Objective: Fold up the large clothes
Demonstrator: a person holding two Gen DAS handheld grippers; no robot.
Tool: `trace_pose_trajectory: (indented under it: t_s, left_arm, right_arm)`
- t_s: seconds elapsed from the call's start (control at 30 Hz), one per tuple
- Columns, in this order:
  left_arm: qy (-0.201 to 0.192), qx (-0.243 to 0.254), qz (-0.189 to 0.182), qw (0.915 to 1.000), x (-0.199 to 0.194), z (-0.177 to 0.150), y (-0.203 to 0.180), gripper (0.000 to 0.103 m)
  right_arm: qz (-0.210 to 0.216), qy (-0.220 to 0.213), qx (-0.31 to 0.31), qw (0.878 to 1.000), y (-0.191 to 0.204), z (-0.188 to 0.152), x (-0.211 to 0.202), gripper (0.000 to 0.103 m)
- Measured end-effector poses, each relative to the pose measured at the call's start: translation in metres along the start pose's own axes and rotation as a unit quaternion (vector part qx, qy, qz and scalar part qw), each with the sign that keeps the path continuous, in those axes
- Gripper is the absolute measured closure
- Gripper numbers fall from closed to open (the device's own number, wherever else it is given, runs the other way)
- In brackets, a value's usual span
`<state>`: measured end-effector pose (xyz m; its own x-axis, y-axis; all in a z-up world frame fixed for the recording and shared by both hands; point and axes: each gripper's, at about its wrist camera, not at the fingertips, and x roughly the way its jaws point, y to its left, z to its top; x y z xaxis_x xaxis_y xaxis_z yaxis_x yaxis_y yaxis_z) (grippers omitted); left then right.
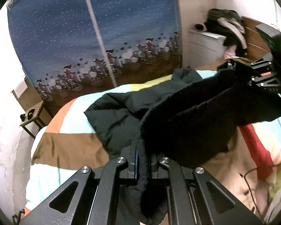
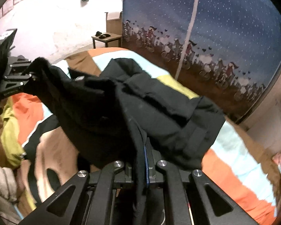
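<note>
Lifting the black jacket (image 1: 187, 112) off the bed (image 1: 69, 142) goes best keeping its edge taut. The left gripper (image 1: 141, 161) and right gripper (image 2: 140, 161) are each clenched on its hem.

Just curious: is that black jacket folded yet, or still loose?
Still loose. The black jacket hangs bunched between the left tool and right tool, trailing onto the bed.
</note>
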<state>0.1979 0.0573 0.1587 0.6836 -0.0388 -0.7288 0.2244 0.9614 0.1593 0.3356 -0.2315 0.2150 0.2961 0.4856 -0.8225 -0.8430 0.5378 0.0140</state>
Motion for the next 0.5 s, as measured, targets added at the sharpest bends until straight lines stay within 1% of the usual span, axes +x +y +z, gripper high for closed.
trace_pose_trajectory:
  t_s: [0.07,0.2,0.3,0.4,0.5]
  left_arm:
    - [-0.003,-0.011,0.002,0.9999,0.014,0.01,0.01,0.098]
    - [-0.019,-0.018,0.019,0.9995,0.04,0.025,0.024,0.098]
    - [-0.025,-0.038,0.024,0.9987,0.062,0.036,0.039,0.098]
    - [-0.027,-0.056,0.026,0.9977,0.082,0.045,0.053,0.098]
    - [-0.03,-0.06,0.03,0.9973,0.096,0.054,0.062,0.098]
  right_arm:
    - [-0.01,0.002,-0.003,1.0,-0.012,0.013,0.016,0.095]
    - [-0.024,0.012,-0.004,1.0,-0.033,0.037,0.046,0.095]
    - [-0.037,0.019,-0.01,0.999,-0.047,0.053,0.07,0.095]
    - [-0.044,0.024,-0.015,0.999,-0.056,0.062,0.087,0.095]
    - [-0.047,0.026,-0.015,0.998,-0.066,0.07,0.1,0.095]
